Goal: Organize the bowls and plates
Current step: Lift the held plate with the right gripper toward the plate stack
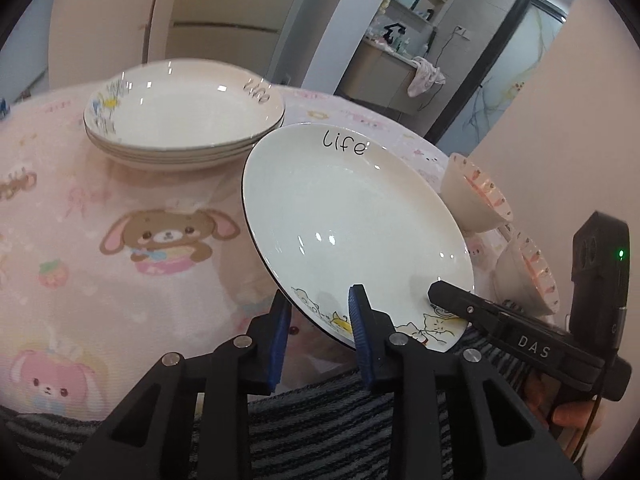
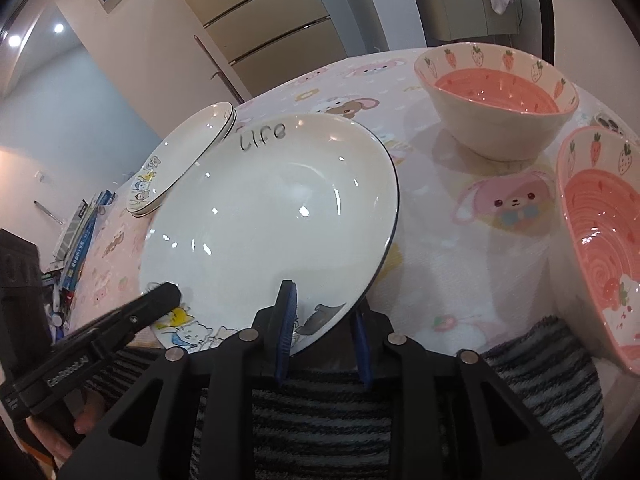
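Both my left tool (image 1: 320, 322) and right tool (image 2: 324, 320) clamp the plate (image 1: 352, 220); the stack (image 1: 180, 120) lies ahead-left.

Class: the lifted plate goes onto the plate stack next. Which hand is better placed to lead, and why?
Left, probably: its gripper grips the plate rim on the side nearer the stack; the right gripper sits on the bowls' side.
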A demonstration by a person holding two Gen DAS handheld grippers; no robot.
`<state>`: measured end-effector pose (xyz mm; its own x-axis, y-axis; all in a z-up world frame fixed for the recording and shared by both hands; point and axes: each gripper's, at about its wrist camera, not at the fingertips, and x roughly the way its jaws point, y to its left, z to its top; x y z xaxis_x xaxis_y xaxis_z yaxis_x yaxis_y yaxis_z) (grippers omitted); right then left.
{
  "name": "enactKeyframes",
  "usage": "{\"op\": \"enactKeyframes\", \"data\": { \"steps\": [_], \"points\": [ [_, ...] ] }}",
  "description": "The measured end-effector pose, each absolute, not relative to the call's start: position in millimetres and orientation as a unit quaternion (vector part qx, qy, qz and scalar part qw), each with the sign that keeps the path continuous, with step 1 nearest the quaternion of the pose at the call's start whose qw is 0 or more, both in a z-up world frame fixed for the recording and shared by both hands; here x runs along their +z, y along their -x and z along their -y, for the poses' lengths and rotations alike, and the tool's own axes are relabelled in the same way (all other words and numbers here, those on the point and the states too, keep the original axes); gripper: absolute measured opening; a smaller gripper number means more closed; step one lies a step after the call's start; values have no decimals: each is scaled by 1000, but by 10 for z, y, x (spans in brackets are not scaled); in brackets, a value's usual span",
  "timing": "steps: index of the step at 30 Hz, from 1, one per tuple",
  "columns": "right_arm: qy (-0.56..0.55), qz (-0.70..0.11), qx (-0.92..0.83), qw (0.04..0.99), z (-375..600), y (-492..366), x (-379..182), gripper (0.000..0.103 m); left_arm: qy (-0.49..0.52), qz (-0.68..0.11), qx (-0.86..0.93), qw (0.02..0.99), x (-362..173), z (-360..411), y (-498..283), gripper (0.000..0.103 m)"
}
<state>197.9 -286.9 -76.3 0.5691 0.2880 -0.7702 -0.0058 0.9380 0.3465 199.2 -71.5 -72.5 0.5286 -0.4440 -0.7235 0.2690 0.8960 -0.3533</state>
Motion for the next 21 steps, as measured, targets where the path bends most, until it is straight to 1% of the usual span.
{"op": "enactKeyframes", "data": {
  "steps": [8,13,18,21],
  "points": [
    [-150,-410,92,895,2890,-1849,-618,25,91,-389,-212,892,-554,685,-1845,31],
    [-130,-359,90,920,2877,-1694,-440,25,73,-326,-217,917,-372,674,-1623,32],
    [-135,-307,112,936,2917,-1551,-283,26,61,-258,-207,942,-185,740,-1406,32],
    [-137,-288,133,938,2883,-1487,-186,25,50,-238,-184,952,-32,744,-1212,32]
  ]
}}
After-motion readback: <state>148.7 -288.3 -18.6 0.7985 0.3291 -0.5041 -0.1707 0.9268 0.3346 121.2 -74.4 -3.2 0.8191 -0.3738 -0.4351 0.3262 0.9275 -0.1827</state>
